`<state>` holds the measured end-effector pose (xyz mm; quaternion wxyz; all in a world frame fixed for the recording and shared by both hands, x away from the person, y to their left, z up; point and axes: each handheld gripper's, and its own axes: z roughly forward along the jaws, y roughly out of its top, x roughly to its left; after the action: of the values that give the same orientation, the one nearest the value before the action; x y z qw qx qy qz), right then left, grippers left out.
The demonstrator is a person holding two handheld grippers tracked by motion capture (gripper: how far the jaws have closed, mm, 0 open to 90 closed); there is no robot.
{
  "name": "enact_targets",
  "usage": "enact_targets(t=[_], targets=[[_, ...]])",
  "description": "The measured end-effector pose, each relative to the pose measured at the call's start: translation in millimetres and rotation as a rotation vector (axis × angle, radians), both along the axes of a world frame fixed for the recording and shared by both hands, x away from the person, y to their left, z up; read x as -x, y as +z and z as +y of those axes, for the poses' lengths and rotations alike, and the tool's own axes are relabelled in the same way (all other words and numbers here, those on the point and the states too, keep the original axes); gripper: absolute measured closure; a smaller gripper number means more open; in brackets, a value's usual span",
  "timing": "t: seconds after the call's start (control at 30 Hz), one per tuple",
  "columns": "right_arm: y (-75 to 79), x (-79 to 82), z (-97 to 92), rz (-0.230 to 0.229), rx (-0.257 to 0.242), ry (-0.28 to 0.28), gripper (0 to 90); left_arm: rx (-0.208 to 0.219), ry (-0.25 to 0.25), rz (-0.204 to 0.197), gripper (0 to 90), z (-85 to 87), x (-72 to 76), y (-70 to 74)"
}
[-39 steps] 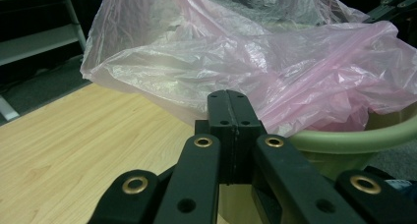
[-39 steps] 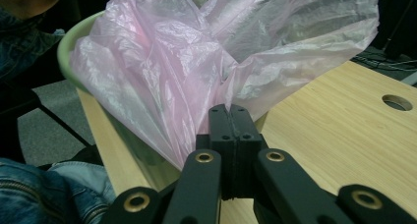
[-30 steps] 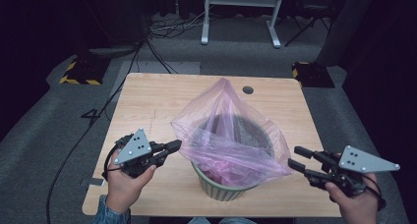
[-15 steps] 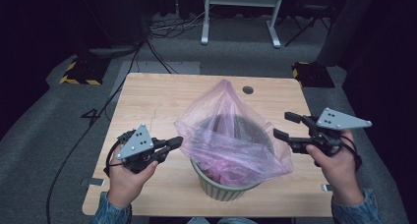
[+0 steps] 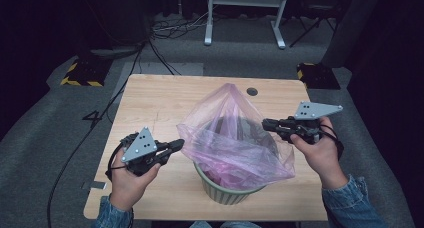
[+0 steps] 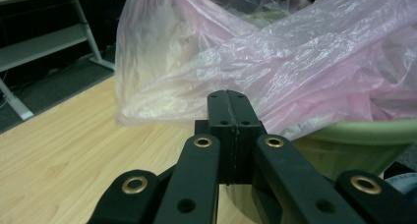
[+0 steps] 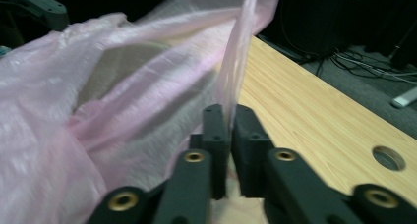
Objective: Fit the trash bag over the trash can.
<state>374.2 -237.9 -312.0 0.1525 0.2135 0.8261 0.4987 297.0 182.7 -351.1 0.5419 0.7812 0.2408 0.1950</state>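
A translucent pink plastic bag (image 5: 235, 138) stands tented over a pale green bin (image 5: 225, 190) at the front middle of the wooden table (image 5: 150, 103). My left gripper (image 5: 180, 144) lies level at the bag's left edge, its jaws pressed together (image 6: 227, 98) with the film's hem drawn to their tips. My right gripper (image 5: 265, 123) reaches in from the right. Its jaws have just been closing, and a sheet of pink film rises from between them (image 7: 227, 118). The bin's rim (image 6: 364, 130) shows under the bag.
A round cable hole (image 5: 252, 91) sits in the table's far side. Beyond the table, on the grey floor, are a white desk frame (image 5: 245, 13), loose cables (image 5: 165, 33), a yellow-striped base (image 5: 80, 75) and a black base (image 5: 317, 73).
My right gripper has moved from the table's front right forward and inward to the bag's right side, and its jaws have closed on the film. The left gripper has stayed put.
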Motion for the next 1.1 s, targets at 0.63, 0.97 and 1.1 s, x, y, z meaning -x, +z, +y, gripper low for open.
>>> enact_targets(t=[0.63,0.97,1.1], targets=[[-31.9,-19.6,-41.2,0.097,0.025,-0.144,90.0,0.023,0.038,0.038,90.0,20.2,-4.1,-18.3],[-42.1,-14.4,-48.7,0.116,0.021,-0.132,77.4,0.053,0.039,0.044,82.4,21.6,-5.5,-23.4],[-24.3,-8.8,-45.2,0.042,-0.054,-0.076,72.4,0.114,0.015,-0.020,68.0,22.7,-3.3,-9.7]])
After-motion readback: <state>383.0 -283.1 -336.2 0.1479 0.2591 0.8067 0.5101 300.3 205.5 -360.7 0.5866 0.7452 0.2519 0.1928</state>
